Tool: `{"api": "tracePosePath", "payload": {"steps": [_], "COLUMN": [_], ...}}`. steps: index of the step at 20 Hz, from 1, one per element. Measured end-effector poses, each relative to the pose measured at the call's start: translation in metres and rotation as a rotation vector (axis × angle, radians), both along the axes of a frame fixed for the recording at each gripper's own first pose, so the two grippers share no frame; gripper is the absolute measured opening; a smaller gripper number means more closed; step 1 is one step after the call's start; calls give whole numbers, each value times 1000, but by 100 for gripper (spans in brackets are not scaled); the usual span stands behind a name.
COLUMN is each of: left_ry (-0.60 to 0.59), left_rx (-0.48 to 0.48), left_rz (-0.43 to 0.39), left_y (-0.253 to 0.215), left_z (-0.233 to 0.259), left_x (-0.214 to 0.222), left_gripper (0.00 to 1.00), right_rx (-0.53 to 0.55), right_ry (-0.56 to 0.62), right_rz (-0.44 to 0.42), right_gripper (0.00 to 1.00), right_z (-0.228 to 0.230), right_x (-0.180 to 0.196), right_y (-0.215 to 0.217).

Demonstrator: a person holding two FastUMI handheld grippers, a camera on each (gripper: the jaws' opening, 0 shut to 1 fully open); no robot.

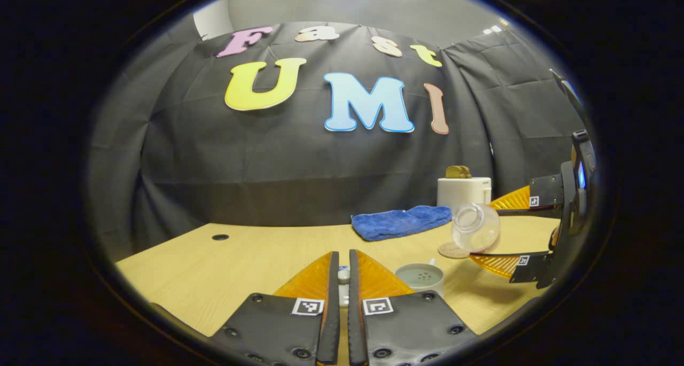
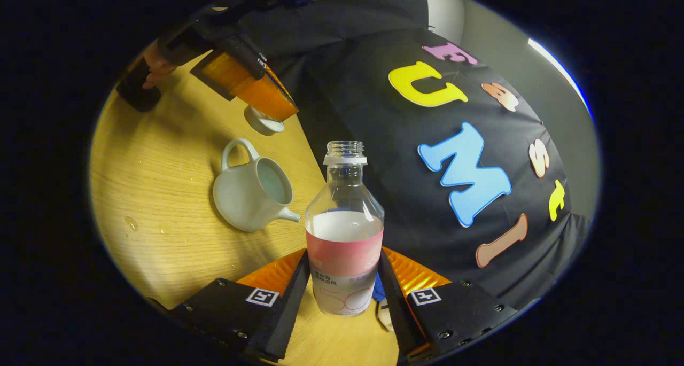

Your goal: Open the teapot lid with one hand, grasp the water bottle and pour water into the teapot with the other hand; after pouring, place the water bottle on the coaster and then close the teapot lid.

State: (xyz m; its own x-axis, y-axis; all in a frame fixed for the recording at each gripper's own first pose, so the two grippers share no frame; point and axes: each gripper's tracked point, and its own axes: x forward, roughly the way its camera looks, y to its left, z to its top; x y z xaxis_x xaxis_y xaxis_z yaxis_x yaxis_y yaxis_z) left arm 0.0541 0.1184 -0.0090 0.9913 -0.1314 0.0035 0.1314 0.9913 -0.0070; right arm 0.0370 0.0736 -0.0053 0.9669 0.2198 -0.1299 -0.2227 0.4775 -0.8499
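Note:
My left gripper (image 1: 343,255) is shut on the knob of the teapot lid (image 1: 343,275). In the right gripper view the lid (image 2: 262,123) hangs from that gripper (image 2: 270,108), off the pot. The pale teapot (image 1: 420,275) stands open just right of my left fingers, its strainer holes showing. In the right gripper view the teapot (image 2: 251,195) lies left of the bottle. My right gripper (image 2: 344,256) is shut on the uncapped, partly filled water bottle (image 2: 344,227). In the left gripper view the bottle (image 1: 475,227) is tilted, to the right of the teapot, above the round coaster (image 1: 449,250).
A blue cloth (image 1: 401,222) lies at the back of the wooden table (image 1: 240,259), with a white toaster (image 1: 464,192) holding bread behind it. A hand (image 2: 155,61) holds the left gripper. Water drops (image 2: 131,224) dot the table near the teapot.

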Motion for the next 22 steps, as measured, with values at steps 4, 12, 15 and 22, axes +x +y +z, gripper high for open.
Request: {"api": "tracePosePath", "payload": {"steps": [4, 12, 15, 22], "left_ry": [0, -1, -1, -1], "left_rx": [0, 0, 0, 1], "left_rz": [0, 0, 3, 5], "left_y": [0, 0, 0, 0], "left_z": [0, 0, 0, 0], "left_x": [1, 0, 1, 1], "left_gripper": [14, 12, 12, 14], "right_rx": [158, 584, 744, 892], "right_ry": [57, 108, 114, 31], "right_rz": [-41, -131, -144, -197], "right_gripper": [75, 75, 74, 74], "right_z": [2, 17, 20, 31], "right_x": [-1, 18, 30, 72], "right_y": [-7, -35, -41, -57]}}
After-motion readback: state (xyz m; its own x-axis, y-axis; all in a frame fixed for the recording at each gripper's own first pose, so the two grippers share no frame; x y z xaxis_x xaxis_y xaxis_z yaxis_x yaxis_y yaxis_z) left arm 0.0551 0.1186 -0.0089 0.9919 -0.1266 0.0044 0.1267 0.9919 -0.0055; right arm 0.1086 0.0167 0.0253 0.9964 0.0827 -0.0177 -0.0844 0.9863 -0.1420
